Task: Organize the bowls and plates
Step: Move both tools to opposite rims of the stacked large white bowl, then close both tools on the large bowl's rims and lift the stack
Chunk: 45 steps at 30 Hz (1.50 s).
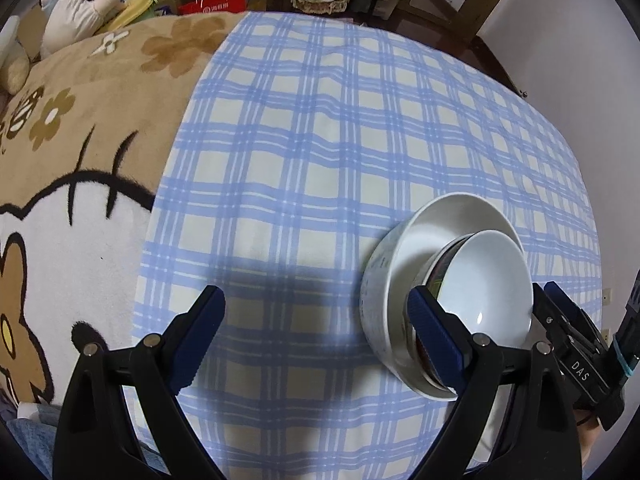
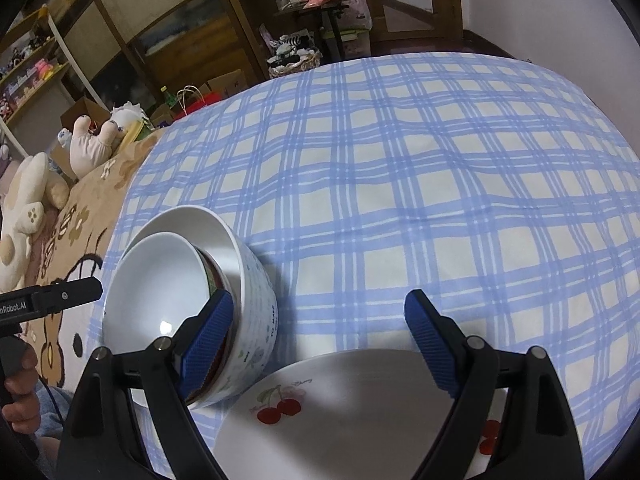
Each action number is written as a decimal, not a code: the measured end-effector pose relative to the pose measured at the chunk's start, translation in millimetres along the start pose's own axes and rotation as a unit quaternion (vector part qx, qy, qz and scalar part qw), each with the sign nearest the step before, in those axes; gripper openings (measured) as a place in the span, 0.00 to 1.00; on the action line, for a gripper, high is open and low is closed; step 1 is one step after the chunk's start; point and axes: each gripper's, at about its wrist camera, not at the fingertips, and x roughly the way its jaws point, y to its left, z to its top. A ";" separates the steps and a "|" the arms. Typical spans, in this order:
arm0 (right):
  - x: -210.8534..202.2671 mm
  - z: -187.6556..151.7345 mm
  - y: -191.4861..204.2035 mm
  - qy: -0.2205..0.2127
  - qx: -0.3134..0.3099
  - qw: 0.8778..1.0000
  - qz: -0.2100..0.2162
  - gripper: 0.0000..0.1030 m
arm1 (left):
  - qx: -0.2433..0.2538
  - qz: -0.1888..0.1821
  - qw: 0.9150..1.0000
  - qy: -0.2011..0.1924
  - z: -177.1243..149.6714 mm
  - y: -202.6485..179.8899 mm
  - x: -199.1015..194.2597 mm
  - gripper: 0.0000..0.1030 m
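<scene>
Just nested bowls (image 1: pixel 452 300) beside cherry plate (image 2: pixel 352 412).

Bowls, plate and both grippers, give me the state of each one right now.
Large bowl: upright on the cloth, small bowl nested inside.
Small bowl: tilted inside the large bowl, empty.
Cherry plate: flat on the cloth, empty.
Left gripper: open, holding nothing.
Right gripper: open, above the plate.

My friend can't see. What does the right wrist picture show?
Two white bowls sit nested, a smaller bowl inside a bigger printed bowl, on a blue checked cloth. A cherry plate lies under the open right gripper, beside the bowls.
</scene>
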 end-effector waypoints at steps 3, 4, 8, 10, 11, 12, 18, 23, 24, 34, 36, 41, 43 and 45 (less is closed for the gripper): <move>2.4 2.8 0.0 0.003 -0.002 1.000 -0.003 0.89 | 0.004 0.004 1.000 0.008 0.7 -2.8 5.4 0.89; 2.9 4.0 0.3 0.003 -0.003 1.000 -0.005 0.89 | 0.005 0.004 1.000 0.010 1.1 -3.7 6.3 0.89; 7.6 11.8 1.0 0.008 -0.011 1.000 -0.009 0.89 | 0.005 0.006 1.000 0.015 2.3 -6.2 9.9 0.89; 10.1 15.9 1.4 0.011 -0.014 1.000 -0.006 0.89 | 0.004 0.006 1.000 0.019 3.2 -6.2 11.8 0.89; 11.8 18.3 1.5 0.013 -0.015 1.000 -0.004 0.89 | 0.004 0.007 1.000 0.021 3.4 -6.2 13.0 0.89; 13.9 20.9 1.3 0.016 -0.015 1.000 -0.001 0.89 | 0.004 0.008 1.000 0.024 3.3 -6.5 14.7 0.89; 25.7 32.0 1.8 0.042 -0.018 0.999 0.011 0.89 | 0.003 0.014 0.999 0.043 6.0 -5.8 28.6 0.89; 32.1 38.2 4.6 0.057 -0.031 0.998 0.006 0.89 | -0.001 0.010 0.999 0.050 7.9 -6.7 36.2 0.89; 32.6 38.7 4.7 0.060 -0.030 0.998 0.007 0.89 | -0.004 0.007 0.999 0.050 8.4 -6.4 37.1 0.89; 32.4 34.3 1.8 0.061 -0.008 0.998 0.028 0.82 | -0.026 -0.031 0.998 0.046 12.3 -1.0 42.7 0.77; 30.5 33.4 4.2 0.062 -0.009 0.997 0.034 0.75 | -0.023 -0.037 0.998 0.043 11.1 -3.8 41.6 0.68; 25.8 35.3 16.7 0.067 -0.031 0.996 0.046 0.47 | -0.010 -0.049 0.998 0.046 8.7 -10.3 39.2 0.48; 24.8 37.1 23.6 0.074 -0.047 0.995 0.043 0.39 | 0.002 -0.045 0.998 0.042 8.4 -16.8 37.8 0.41; 25.4 39.9 29.2 0.084 -0.060 0.994 0.041 0.34 | 0.006 -0.045 0.998 0.041 7.9 -18.8 36.3 0.38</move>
